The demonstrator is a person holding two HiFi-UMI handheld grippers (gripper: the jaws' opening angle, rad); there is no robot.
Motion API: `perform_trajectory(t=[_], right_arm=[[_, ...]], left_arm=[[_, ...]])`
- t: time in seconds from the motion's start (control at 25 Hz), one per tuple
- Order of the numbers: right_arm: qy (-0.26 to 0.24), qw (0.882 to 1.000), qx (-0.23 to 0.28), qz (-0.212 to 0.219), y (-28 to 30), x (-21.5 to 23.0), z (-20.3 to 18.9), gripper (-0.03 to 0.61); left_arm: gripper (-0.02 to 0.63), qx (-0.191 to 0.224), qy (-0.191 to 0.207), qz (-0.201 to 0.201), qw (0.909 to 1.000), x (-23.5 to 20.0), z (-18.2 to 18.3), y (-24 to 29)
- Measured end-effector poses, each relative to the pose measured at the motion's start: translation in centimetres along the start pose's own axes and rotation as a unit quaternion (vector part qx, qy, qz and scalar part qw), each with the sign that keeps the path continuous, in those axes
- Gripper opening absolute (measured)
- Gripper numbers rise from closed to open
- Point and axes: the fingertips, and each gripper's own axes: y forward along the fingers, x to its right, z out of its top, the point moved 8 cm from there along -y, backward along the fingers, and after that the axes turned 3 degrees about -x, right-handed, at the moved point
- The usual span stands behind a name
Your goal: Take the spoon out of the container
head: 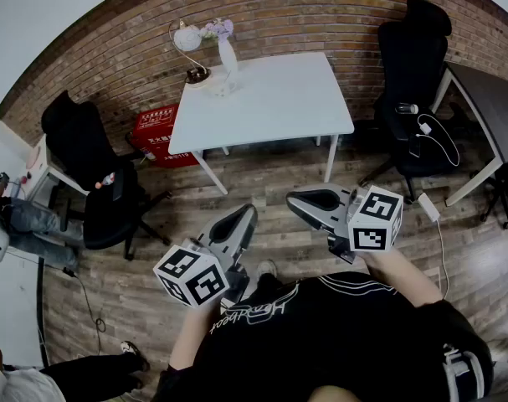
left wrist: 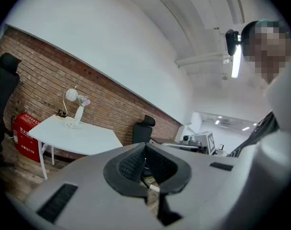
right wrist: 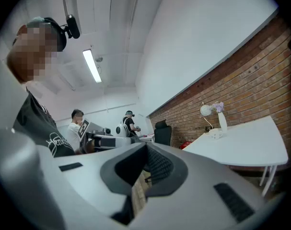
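Observation:
A white table (head: 270, 99) stands by the brick wall, well away from me. At its far left corner are a globe lamp (head: 187, 38), a white vase with flowers (head: 228, 57) and a small white container (head: 216, 85); no spoon can be made out. My left gripper (head: 247, 214) and right gripper (head: 294, 201) hang in the air near my chest, over the wooden floor, both shut and empty. The same table (left wrist: 78, 135) and vase (left wrist: 79, 113) lie beyond the left gripper (left wrist: 145, 145). The right gripper (right wrist: 146, 146) has the table (right wrist: 246, 145) off to its right.
Black office chairs stand left (head: 99, 182) and right (head: 413, 74) of the table. A red box (head: 157, 136) sits under its left end. A grey desk (head: 496, 107) is at the far right. A seated person (head: 19, 216) is at the left edge; other people (right wrist: 78, 123) stand behind.

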Motion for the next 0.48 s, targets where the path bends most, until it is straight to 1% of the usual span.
perform_trajectory(t=[0.24, 0.48], right_arm=[[0.009, 1.000, -0.002, -0.002, -0.3, 0.6, -0.2, -0.003], [0.021, 1.000, -0.006, -0.022, -0.3, 2.2, -0.6, -0.003]], left_arm=[[0.006, -0.004, 0.001, -0.001, 1.0000, 0.1, 0.1, 0.8], [0.005, -0.012, -0.004, 0.000, 0.9999, -0.7, 0.1, 2.0]])
